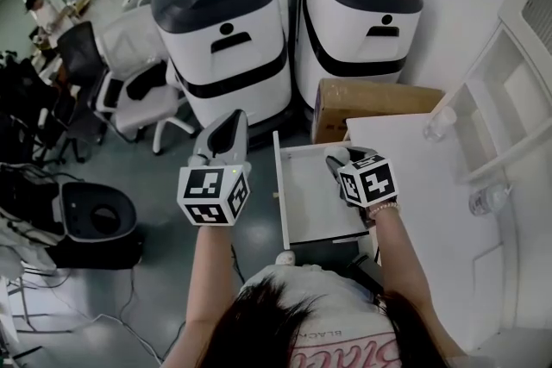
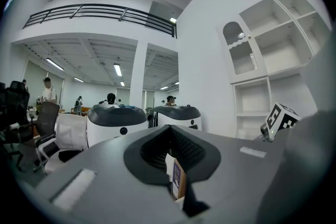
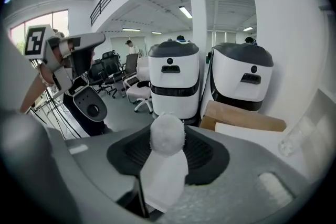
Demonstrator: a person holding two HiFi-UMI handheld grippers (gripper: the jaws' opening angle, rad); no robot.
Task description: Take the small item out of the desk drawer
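Right gripper (image 1: 339,159) fingers are pinching the white pompom item (image 3: 167,140), held over the right edge of the open drawer (image 1: 310,198); it looks clear of the drawer already. Left gripper (image 1: 235,123), left of the drawer, has its fingers pinched on a small printed card (image 2: 177,180). To finish well: steady squeeze, lift straight, set down on the desk (image 1: 431,194) right of the drawer. Count: one drawer, two grippers, one pompom item, one card, two white-and-black machines (image 1: 226,39) beyond the drawer

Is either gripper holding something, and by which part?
The right gripper clamps a white pompom-topped item at its lower body; the left gripper pinches a small printed card by its lower end.
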